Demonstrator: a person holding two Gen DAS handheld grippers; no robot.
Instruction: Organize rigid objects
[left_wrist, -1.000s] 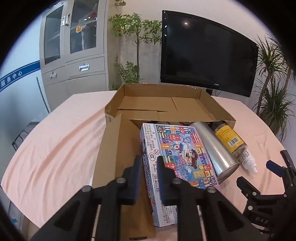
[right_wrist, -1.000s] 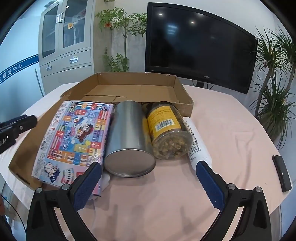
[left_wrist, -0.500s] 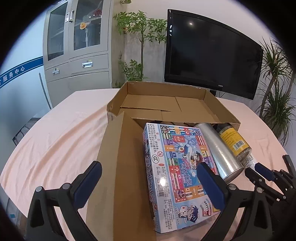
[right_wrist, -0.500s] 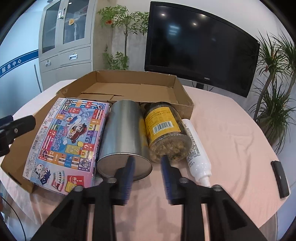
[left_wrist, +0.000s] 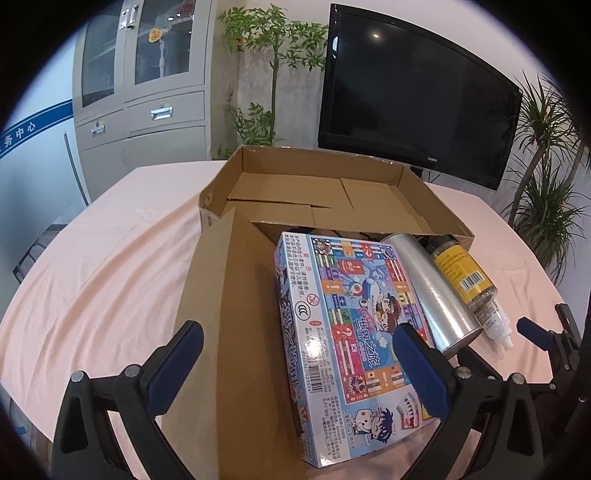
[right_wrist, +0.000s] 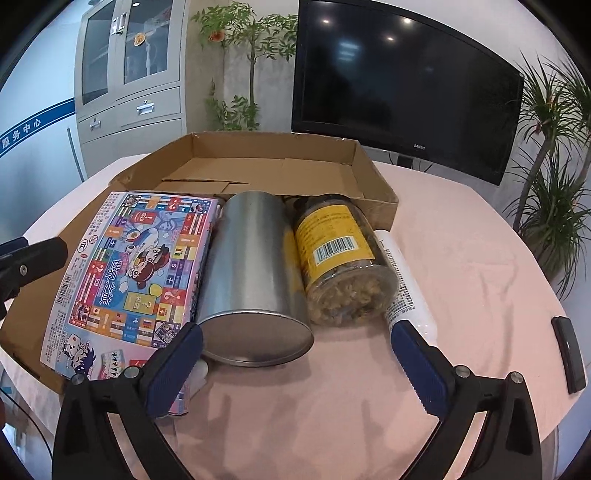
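A colourful game box (left_wrist: 347, 332) (right_wrist: 136, 273) lies partly on the folded-down flap of an open cardboard box (left_wrist: 317, 192) (right_wrist: 273, 166). Beside it lie a silver metal can (right_wrist: 255, 280) (left_wrist: 432, 291), a clear jar with a yellow label (right_wrist: 340, 266) (left_wrist: 461, 273) and a white tube (right_wrist: 406, 288) (left_wrist: 495, 325). My left gripper (left_wrist: 295, 358) is open, its fingers either side of the game box's near end. My right gripper (right_wrist: 295, 354) is open just in front of the can's base.
The round table has a pink cloth (right_wrist: 480, 258). A black remote-like object (right_wrist: 569, 354) lies at the table's right edge. A large monitor (right_wrist: 406, 85), potted plants (right_wrist: 554, 184) and a grey cabinet (right_wrist: 129, 74) stand behind.
My left gripper opened from shut and stayed open over the game box. My right gripper shut half a second ago and has opened again near the can.
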